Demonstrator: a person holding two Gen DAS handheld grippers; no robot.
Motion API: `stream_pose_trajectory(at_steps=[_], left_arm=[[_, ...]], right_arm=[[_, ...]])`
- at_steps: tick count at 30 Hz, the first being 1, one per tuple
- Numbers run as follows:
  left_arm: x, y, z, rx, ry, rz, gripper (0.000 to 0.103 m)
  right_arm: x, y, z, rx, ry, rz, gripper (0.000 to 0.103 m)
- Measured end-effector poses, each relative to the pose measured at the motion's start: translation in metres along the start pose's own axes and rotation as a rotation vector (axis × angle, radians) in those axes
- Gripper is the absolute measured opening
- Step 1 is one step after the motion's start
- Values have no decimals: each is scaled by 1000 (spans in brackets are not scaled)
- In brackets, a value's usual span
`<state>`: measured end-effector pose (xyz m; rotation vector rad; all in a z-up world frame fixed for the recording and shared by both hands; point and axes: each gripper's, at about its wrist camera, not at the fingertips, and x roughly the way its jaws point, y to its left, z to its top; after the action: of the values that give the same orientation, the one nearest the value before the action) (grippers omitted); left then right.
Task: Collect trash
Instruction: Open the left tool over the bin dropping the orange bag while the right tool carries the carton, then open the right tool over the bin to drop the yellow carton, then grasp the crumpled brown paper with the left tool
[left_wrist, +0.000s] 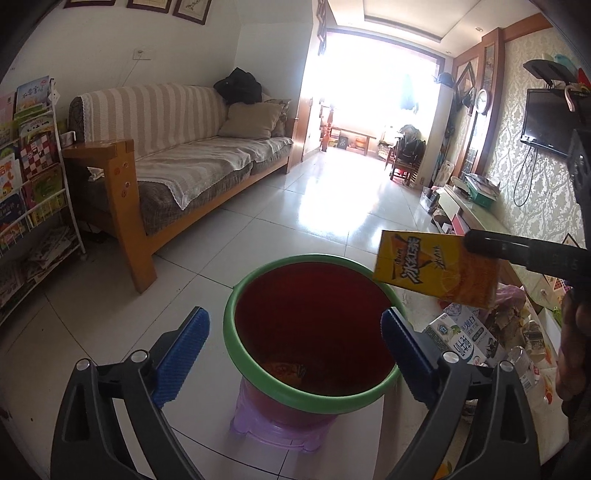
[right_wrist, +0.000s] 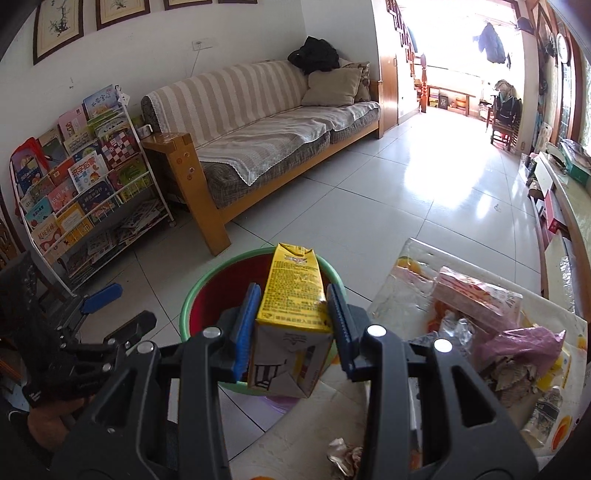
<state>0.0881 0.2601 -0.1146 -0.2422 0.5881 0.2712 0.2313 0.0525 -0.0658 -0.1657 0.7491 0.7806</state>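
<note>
A red bin with a green rim (left_wrist: 258, 373) stands on a purple stool (left_wrist: 280, 432) on the floor; it also shows in the right wrist view (right_wrist: 192, 295). My left gripper (left_wrist: 295, 332) is open and empty, its blue pads either side of the bin's mouth. My right gripper (right_wrist: 291, 306) is shut on a yellow drink carton (right_wrist: 291, 295) and holds it above the bin's right rim; the carton also shows in the left wrist view (left_wrist: 439, 266). Some trash lies at the bin's bottom.
A table (right_wrist: 399, 291) to the right carries a milk carton (left_wrist: 461, 336), a pink carton (right_wrist: 476, 295), a pink bag (right_wrist: 524, 343), crumpled paper and a bottle. A sofa (left_wrist: 177, 162) and a book rack (left_wrist: 33, 177) stand to the left.
</note>
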Motion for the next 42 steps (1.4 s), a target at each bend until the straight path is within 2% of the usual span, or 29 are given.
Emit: stream_pose_trajectory(at_steps=[2, 5, 8, 9, 10, 12, 16, 20, 26, 35, 39, 42], left_arm=[[-4, 1, -3, 5, 0, 2, 95], [-5, 9, -7, -3, 30, -9, 95], [-8, 20, -10, -20, 35, 11, 95], [-9, 23, -11, -27, 37, 15, 95], [-11, 26, -11, -30, 36, 21, 95], [-14, 30, -12, -28, 32, 32, 95], [-16, 33, -10, -28, 27, 38, 95], [-20, 20, -8, -8, 15, 20, 95], [-25, -24, -6, 59, 9, -44, 95], [-24, -117, -17, 151, 50, -192, 95], [-15, -158, -28, 179, 108, -254, 95], [-4, -184, -41, 192, 163, -262, 95]], right_arm=[[15, 9, 1, -15, 18, -4, 37], [36, 22, -1, -42, 58, -8, 37], [49, 32, -3, -52, 85, -24, 37], [52, 36, -4, -56, 90, -33, 44], [52, 38, -4, -58, 87, -39, 62], [48, 41, -3, -60, 62, -45, 74], [37, 43, -2, -56, 37, -68, 88], [18, 35, -5, -51, 15, -109, 98], [-27, -1, -25, -11, 1, -207, 98], [-116, -98, -85, 129, -3, -374, 98], [-146, -127, -116, 150, 6, -431, 98], [-158, -140, -128, 168, 11, -450, 98]])
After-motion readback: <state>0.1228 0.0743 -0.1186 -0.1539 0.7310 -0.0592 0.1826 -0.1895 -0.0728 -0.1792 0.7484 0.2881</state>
